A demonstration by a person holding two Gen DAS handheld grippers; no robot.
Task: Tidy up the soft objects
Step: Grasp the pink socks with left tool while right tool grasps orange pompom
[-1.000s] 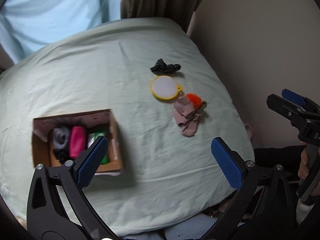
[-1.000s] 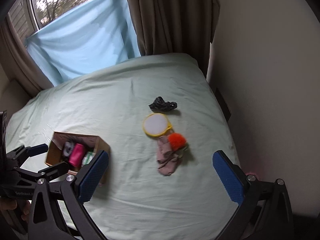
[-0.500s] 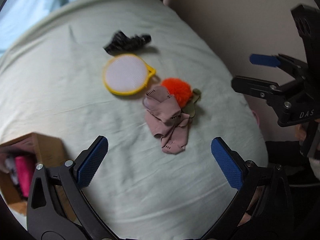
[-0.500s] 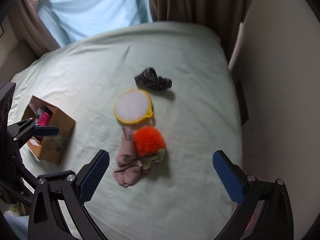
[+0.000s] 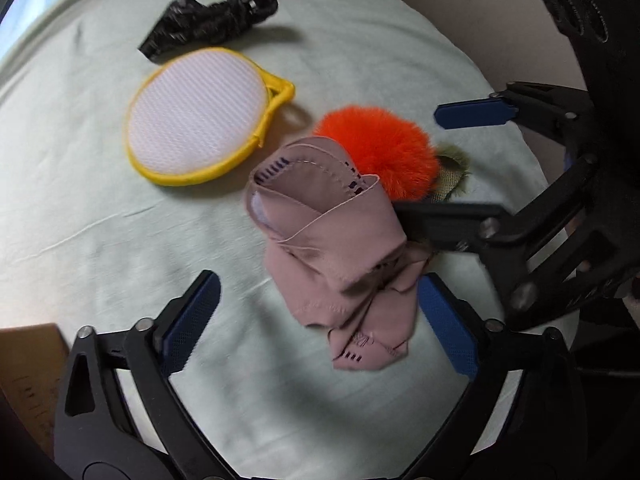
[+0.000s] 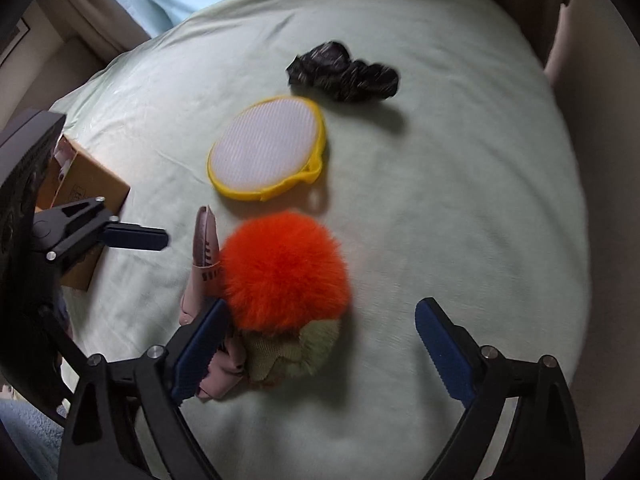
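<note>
both hand-held grippers, left (image 5: 316,320) and right (image 6: 320,344), gape empty over the bed (image 6: 460,200). pink cloth (image 5: 340,256) lies against orange pompom (image 6: 284,272) (overlapping): pinch cloth only, clear of fluff.

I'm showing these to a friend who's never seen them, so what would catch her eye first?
Probably the bright orange pompom, fluffy and vivid on the pale green bedsheet, framed by the open right gripper. Next comes the yellow-rimmed white pad just beyond it, and the crumpled pink cloth touching the pompom, in front of the open left gripper.
</note>
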